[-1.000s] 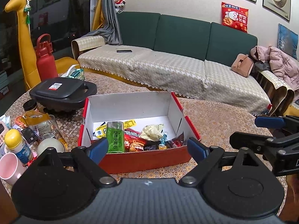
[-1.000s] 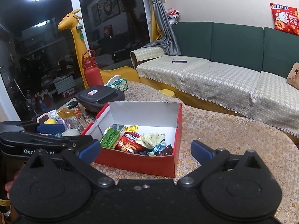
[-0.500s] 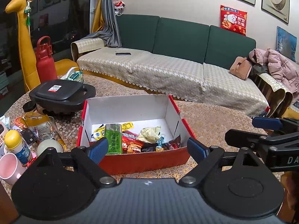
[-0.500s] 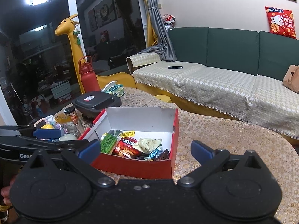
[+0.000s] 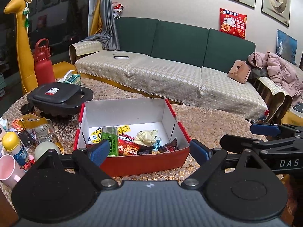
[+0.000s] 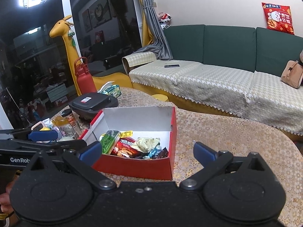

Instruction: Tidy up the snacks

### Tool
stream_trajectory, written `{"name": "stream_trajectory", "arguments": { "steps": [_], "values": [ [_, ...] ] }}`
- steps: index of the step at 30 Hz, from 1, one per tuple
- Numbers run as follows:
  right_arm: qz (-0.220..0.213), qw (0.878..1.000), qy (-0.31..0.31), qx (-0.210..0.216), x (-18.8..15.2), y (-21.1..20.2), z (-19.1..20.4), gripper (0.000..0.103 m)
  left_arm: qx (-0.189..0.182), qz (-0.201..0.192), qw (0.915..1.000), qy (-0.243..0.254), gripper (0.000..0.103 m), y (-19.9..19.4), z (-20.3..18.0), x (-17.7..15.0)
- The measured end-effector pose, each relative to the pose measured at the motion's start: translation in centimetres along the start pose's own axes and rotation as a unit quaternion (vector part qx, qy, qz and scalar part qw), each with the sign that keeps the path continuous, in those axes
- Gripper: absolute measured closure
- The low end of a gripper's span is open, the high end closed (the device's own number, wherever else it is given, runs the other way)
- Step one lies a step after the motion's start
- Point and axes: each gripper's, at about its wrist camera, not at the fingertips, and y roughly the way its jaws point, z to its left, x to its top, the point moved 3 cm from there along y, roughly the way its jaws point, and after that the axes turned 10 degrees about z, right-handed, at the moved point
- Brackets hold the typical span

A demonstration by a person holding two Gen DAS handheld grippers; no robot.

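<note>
Both pairs of fingers spread wide, nothing between them. Left gripper (image 5: 148, 149) and right gripper (image 6: 147, 151) hover side by side in front of the box (image 5: 144, 163), neither touching it.

Box: red outside, white inside, open top, sits on a round table (image 6: 227, 132) with a gold patterned cloth. Snacks (image 5: 128, 145) lie in a loose pile on the box floor toward the near wall: green pack, red pack, pale crumpled wrapper, small dark candies.

Left of box on table: black lidded pan (image 5: 56, 96), jars, yellow-capped bottle (image 5: 15, 147), pink cup (image 5: 7, 172), white egg-shaped thing. Red flask (image 5: 42, 62) and tissue pack at the far edge.

Room: green sofa (image 5: 180, 43) with beige cover behind the table, phone on seat, pink jacket (image 5: 280, 71) and tan bag at right end, red cushion on backrest. Yellow giraffe (image 6: 66, 43) by a dark window, grey curtain, framed pictures on wall.
</note>
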Motion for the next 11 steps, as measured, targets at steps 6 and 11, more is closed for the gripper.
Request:
{"name": "stream_trajectory", "arguments": {
  "steps": [6, 11],
  "values": [
    [0.004, 1.000, 0.006, -0.001, -0.5, -0.1, -0.3, 0.001, -0.001, 0.009, 0.9999, -0.005, 0.012, 0.3, -0.1, -0.4],
    [0.013, 1.000, 0.014, -0.004, -1.1, 0.1, -0.8, 0.001, -0.002, 0.021, 0.9998, -0.004, 0.011, 0.8, -0.5, -1.2]
  ]
}}
